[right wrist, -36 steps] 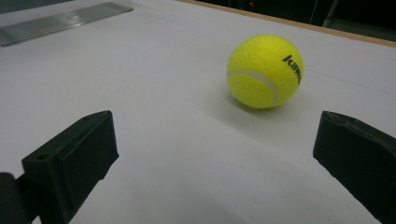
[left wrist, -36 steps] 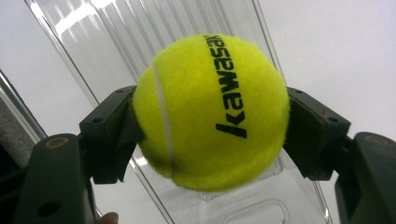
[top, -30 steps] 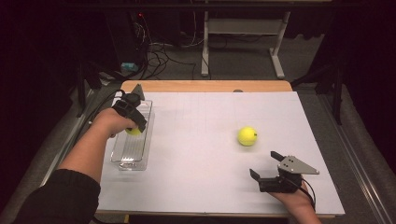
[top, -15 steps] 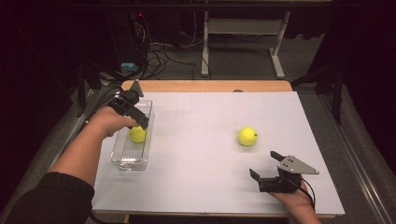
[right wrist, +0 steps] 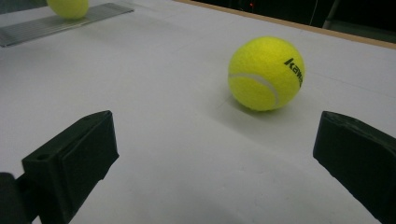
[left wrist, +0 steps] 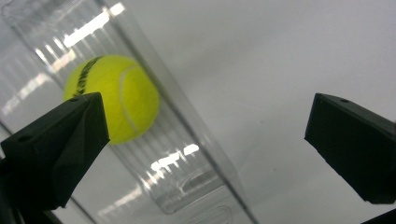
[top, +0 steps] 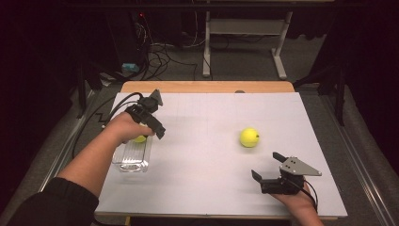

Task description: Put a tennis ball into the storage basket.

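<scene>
A clear ribbed plastic tray [top: 132, 159] lies at the table's left, and a yellow tennis ball [top: 139, 138] rests in it. In the left gripper view the ball [left wrist: 114, 98] sits on the tray [left wrist: 187, 182] just past the left jaw. My left gripper [top: 157, 129] hovers over the tray's right edge, open [left wrist: 205, 140] and holding nothing. A second tennis ball [top: 249, 137] lies free on the white table, right of centre. My right gripper [top: 267, 165] is near the front edge, open [right wrist: 219, 163], with that ball [right wrist: 266, 73] a short way ahead of its jaws.
The white tabletop [top: 211, 117] ends in a wooden strip [top: 207, 87] at the back. Cables [top: 160, 59] and a desk frame [top: 244, 33] are on the floor beyond. From the right gripper view, the tray [right wrist: 56, 23] and its ball [right wrist: 68, 7] lie far off.
My left gripper has shifted a little to the right, over the tray's right side, while the ball stays in the tray. The right gripper and the free ball have not moved.
</scene>
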{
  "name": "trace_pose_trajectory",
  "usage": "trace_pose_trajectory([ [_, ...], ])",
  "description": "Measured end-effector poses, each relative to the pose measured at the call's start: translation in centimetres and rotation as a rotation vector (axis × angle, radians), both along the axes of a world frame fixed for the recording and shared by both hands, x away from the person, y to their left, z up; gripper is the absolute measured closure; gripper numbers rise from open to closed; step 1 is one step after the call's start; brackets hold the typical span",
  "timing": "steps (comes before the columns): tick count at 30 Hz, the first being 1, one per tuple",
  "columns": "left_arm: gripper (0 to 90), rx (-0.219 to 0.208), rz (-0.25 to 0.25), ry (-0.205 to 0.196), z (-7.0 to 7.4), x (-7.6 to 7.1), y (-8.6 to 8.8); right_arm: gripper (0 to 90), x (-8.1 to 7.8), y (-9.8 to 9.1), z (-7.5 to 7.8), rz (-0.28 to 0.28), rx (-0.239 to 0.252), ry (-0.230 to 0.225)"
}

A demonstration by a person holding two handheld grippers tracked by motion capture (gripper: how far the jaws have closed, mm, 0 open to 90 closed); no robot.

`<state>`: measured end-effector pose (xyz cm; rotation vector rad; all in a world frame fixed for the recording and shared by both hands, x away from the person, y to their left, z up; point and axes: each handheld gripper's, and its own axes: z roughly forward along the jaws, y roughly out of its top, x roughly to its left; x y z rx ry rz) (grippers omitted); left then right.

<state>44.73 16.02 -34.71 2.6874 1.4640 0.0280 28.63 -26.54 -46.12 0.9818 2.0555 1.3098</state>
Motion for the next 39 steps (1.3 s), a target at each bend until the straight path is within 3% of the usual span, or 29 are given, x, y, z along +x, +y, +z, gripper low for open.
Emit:
trace_pose_trajectory([
  [4,0.6,-0.038,-0.037,-0.006,0.0,-0.5,-1.6,0.0,0.2,0.0,0.0,-0.008,0.012,0.002],
  [7,0.6,-0.033,-0.085,-0.003,-0.2,-1.2,-2.8,0.0,0.6,0.0,-0.1,-0.014,0.011,0.009],
  [12,0.6,-0.061,-0.148,0.001,-1.3,-2.9,-4.5,0.0,0.8,0.1,-0.2,-0.022,0.004,0.014],
  [19,0.6,-0.073,-0.185,-0.006,-2.6,-4.9,-5.7,0.0,0.9,0.1,-0.2,-0.036,0.001,0.011],
  [22,0.6,-0.079,-0.213,0.009,-3.3,-5.9,-6.5,0.0,1.3,0.2,-0.3,-0.052,0.001,0.015],
  [31,0.6,-0.072,-0.238,0.038,-4.2,-5.7,-7.1,0.0,3.8,0.8,0.3,-0.127,-0.021,0.028],
  [39,0.6,-0.065,-0.239,0.027,-4.0,-6.0,-6.8,0.0,7.0,1.8,0.6,-0.173,-0.041,0.062],
])
